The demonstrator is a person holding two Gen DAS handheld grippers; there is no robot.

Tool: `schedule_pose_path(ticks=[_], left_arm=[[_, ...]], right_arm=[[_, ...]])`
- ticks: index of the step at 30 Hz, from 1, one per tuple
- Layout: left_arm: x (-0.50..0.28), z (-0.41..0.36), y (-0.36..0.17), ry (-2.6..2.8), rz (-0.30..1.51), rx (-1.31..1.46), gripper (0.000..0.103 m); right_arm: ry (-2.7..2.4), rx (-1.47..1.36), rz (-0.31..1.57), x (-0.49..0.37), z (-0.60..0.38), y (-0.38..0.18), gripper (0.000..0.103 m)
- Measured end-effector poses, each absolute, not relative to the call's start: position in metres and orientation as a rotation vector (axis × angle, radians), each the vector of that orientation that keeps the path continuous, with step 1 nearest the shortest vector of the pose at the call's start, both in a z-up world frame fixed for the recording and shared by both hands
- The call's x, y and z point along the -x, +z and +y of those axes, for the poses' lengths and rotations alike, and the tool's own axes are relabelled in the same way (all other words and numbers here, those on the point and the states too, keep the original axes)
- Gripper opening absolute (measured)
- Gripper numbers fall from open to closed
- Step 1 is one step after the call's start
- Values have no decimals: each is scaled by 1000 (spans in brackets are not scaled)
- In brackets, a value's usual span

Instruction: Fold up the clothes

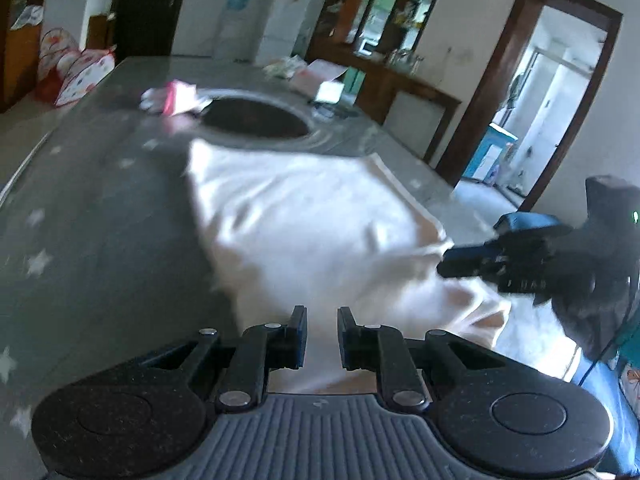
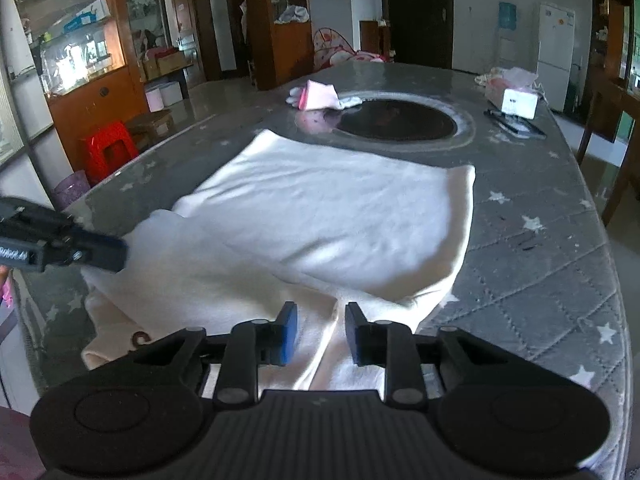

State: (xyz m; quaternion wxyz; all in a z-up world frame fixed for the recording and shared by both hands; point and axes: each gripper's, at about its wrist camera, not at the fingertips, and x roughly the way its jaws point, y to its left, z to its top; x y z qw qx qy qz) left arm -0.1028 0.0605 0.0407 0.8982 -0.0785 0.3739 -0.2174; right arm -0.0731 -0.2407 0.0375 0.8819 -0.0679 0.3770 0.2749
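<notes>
We view one cream garment (image 2: pixel 320 216) spread on a grey, star-patterned bench (image 2: pixel 540 272), its far edge near a dark round inset (image 2: pixel 396 120) in the bench top.

Left wrist view: the left tongs (image 1: pixel 322 334) hover over the near edge of the garment (image 1: pixel 304 216). Their two pads stand slightly apart with cloth showing below the gap, and no fold is pinched between them. At the right of this view the right tongs (image 1: pixel 460 262) reach in, tip at the garment's folded side edge; we cannot tell from here whether they touch it.

Right wrist view: at the left edge the left tongs (image 2: pixel 104 254) appear as a dark bar over the garment's left flap. In the centre the right tongs (image 2: pixel 320 332) sit just above a raised crease of the near hem, pads narrowly parted, with the crease in line with the gap but not squeezed.

Count: one garment, two tongs, one round inset. Beyond the inset lie one pink folded cloth (image 2: pixel 318 96) and, to the right, one white box (image 2: pixel 518 104), well apart from the garment. One red stool (image 2: pixel 106 152) stands on the floor left of the bench.
</notes>
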Motion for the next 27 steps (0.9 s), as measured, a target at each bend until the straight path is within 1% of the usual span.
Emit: schedule_pose_path(ticks=[3, 6, 7, 8, 10, 11, 17, 19, 23, 27], left_arm=[[108, 67, 34, -455, 794, 162, 18], [107, 65, 39, -485, 778, 149, 18], [105, 64, 42, -495, 769, 149, 18], [102, 64, 44, -498, 759, 151, 18], [93, 62, 49, -487, 737, 160, 18], [88, 62, 50, -482, 729, 165, 18], [56, 63, 45, -446, 735, 193, 18], [50, 64, 39, -419, 745, 175, 18], [47, 73, 30, -406, 767, 198, 18], [53, 70, 43, -428, 736, 167, 18]], right_arm=[[571, 141, 802, 68, -239, 32, 26], [578, 151, 804, 67, -237, 30, 26], [581, 153, 805, 67, -236, 30, 24], [584, 154, 805, 67, -236, 29, 19], [585, 157, 802, 66, -235, 30, 16], [582, 163, 796, 67, -234, 30, 11], [563, 221, 728, 74, -230, 45, 4], [544, 241, 706, 74, -231, 50, 4], [507, 246, 745, 63, -234, 39, 5], [525, 232, 728, 66, -238, 45, 6]])
